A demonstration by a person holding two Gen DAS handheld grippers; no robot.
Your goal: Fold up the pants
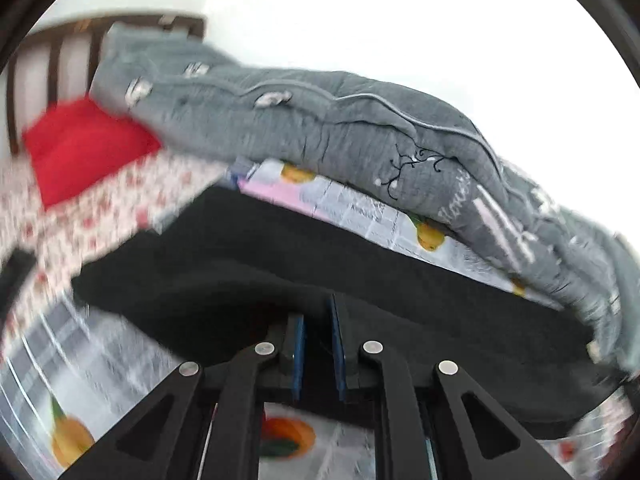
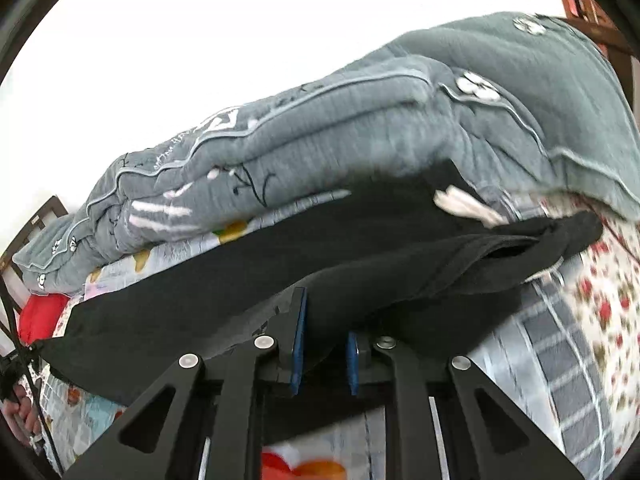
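Observation:
Black pants (image 1: pixel 320 252) lie across the bed, spread out in front of both grippers. My left gripper (image 1: pixel 318 320) is shut on the near edge of the pants, black cloth pinched between its blue pads. In the right wrist view the pants (image 2: pixel 280 256) show a waistband opening and a white label at the right. My right gripper (image 2: pixel 326 320) is shut on a thick fold of the pants, and the cloth bulges over its fingertips. Both views are motion-blurred.
A bulky grey quilt (image 1: pixel 320 120) is piled along the far side of the bed; it also shows in the right wrist view (image 2: pixel 360 120). A red pillow (image 1: pixel 80 148) lies by the dark wooden headboard (image 1: pixel 52 52). The fruit-print sheet (image 1: pixel 60 380) covers the bed.

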